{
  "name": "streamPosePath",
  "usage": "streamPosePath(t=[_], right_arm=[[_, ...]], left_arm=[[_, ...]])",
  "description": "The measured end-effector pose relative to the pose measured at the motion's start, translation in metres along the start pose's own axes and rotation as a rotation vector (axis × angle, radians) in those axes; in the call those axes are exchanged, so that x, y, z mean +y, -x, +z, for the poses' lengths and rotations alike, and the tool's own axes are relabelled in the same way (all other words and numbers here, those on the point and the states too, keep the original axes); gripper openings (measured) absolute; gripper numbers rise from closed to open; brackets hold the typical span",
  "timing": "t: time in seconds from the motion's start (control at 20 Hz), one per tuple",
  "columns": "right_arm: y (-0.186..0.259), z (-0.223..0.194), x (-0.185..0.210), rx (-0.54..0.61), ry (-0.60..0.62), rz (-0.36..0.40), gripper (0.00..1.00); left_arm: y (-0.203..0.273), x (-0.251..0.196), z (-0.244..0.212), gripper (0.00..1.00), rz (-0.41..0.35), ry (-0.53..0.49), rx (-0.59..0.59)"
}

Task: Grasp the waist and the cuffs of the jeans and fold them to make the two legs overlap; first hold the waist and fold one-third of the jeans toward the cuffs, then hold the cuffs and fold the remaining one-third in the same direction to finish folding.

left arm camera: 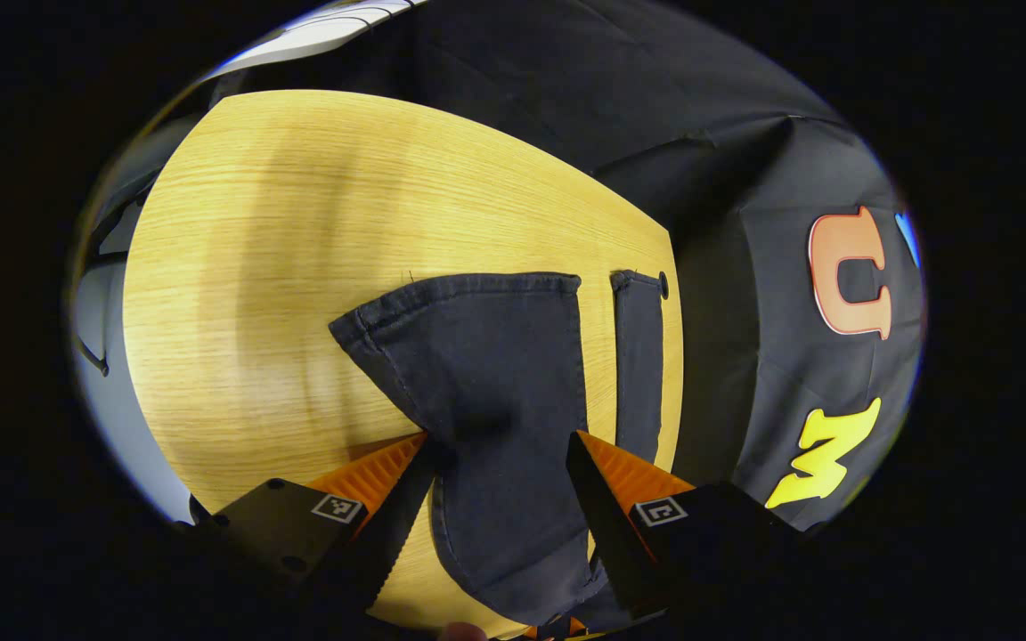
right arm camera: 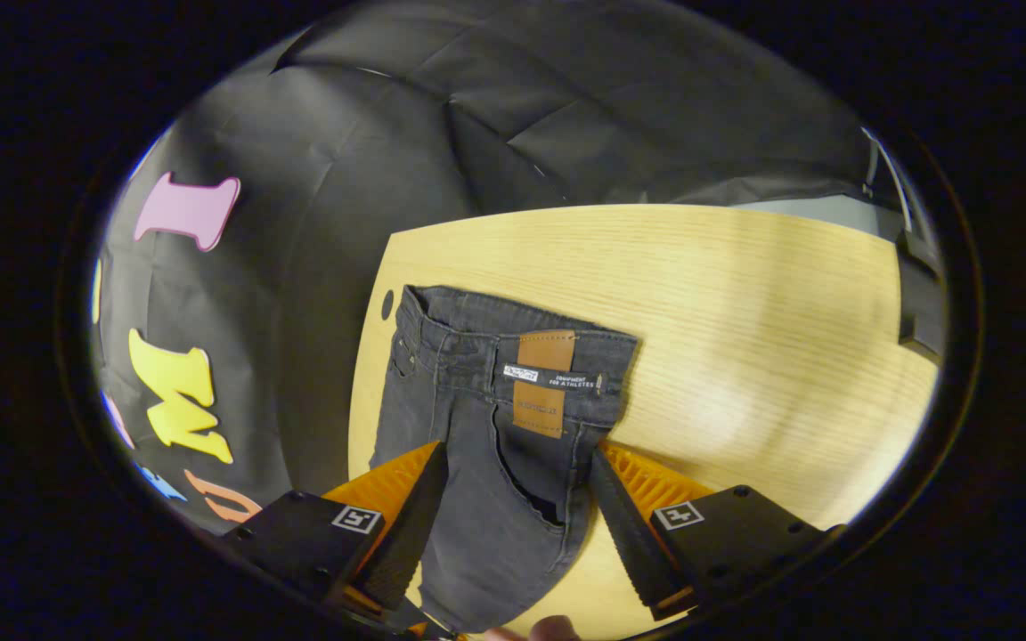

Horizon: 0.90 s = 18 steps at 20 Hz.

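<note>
Left tool (left arm camera: 500, 445) spread over jeans (left arm camera: 495, 374) cuffs, right tool (right arm camera: 517, 458) spread over waist

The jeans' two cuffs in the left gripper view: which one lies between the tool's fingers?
The wide cuff on the left, rumpled, lies between them. The narrow cuff lies flat beside the table's edge.

The jeans (right arm camera: 477, 427) are showing as dark, matt denim cloth with a faintly rough weave and stitched seams; a smooth leather-like patch (right arm camera: 541, 383) is sitting at the waistband, toward 12 o'clock. The cuffs (left arm camera: 486, 356) are looking equally matt. The desk (left arm camera: 299, 267) is showing pale wood grain with a soft satin sheen. The booth wall (right arm camera: 566, 107) is hanging as creased matt cloth.
</note>
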State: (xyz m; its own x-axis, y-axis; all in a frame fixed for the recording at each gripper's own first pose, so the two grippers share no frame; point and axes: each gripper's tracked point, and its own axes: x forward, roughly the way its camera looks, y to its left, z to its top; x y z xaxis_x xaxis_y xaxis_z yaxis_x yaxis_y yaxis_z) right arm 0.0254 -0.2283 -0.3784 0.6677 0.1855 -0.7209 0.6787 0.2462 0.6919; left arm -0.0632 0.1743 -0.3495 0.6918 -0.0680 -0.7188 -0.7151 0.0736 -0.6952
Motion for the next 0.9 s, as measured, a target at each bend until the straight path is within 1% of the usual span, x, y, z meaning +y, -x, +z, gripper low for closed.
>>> streamPosePath(t=[0.05,0.1,0.15,0.2,0.25,0.3,0.35,0.4,0.45,0.5,0.6,0.8,0.85,0.9], right_arm=[[-0.004,0.003,-0.003,-0.008,-0.023,-0.020,0.93],[-0.007,0.002,-0.009,-0.010,-0.038,-0.053,0.94],[-0.009,0.002,-0.013,-0.008,-0.058,-0.070,0.63],[-0.011,0.005,-0.017,-0.012,-0.077,-0.103,0.60],[-0.012,0.005,-0.023,-0.017,-0.090,-0.140,0.46],[-0.014,0.005,-0.020,-0.023,-0.104,-0.141,0.32],[-0.013,0.004,-0.019,-0.019,-0.098,-0.141,0.18],[-0.010,0.009,-0.022,-0.016,-0.082,-0.156,0.18],[0.004,0.021,-0.023,-0.018,-0.073,-0.167,0.11],[-0.022,0.009,-0.020,-0.016,-0.078,-0.170,0.05],[-0.020,0.008,-0.010,-0.017,-0.088,-0.154,0.05],[0.003,0.008,0.016,-0.023,-0.081,-0.083,0.05],[0.008,0.009,0.024,-0.027,-0.076,-0.064,0.01],[0.013,0.008,0.033,-0.023,-0.068,-0.047,0.00]], left_arm=[[-0.003,0.000,-0.002,0.93,0.005,0.002,0.012],[-0.006,0.001,-0.002,0.84,0.010,0.003,0.021],[-0.009,0.001,-0.002,0.77,0.010,0.004,0.026],[-0.012,0.001,-0.002,0.78,0.013,0.007,0.029],[-0.015,0.003,-0.001,0.60,0.019,0.014,0.033],[-0.017,0.004,-0.002,0.36,0.023,0.025,0.036],[-0.020,0.007,-0.003,0.33,0.034,0.035,0.041],[-0.020,0.006,-0.002,0.25,0.032,0.041,0.046],[-0.020,0.005,-0.002,0.17,0.027,0.040,0.049],[-0.017,0.004,0.000,0.10,0.019,0.036,0.049],[-0.014,-0.001,0.000,0.05,0.011,0.023,0.053],[0.008,-0.020,0.000,0.03,-0.001,-0.011,0.076],[0.011,-0.029,0.001,0.03,-0.011,-0.013,0.077],[0.014,-0.038,0.003,0.04,-0.020,-0.021,0.077]])
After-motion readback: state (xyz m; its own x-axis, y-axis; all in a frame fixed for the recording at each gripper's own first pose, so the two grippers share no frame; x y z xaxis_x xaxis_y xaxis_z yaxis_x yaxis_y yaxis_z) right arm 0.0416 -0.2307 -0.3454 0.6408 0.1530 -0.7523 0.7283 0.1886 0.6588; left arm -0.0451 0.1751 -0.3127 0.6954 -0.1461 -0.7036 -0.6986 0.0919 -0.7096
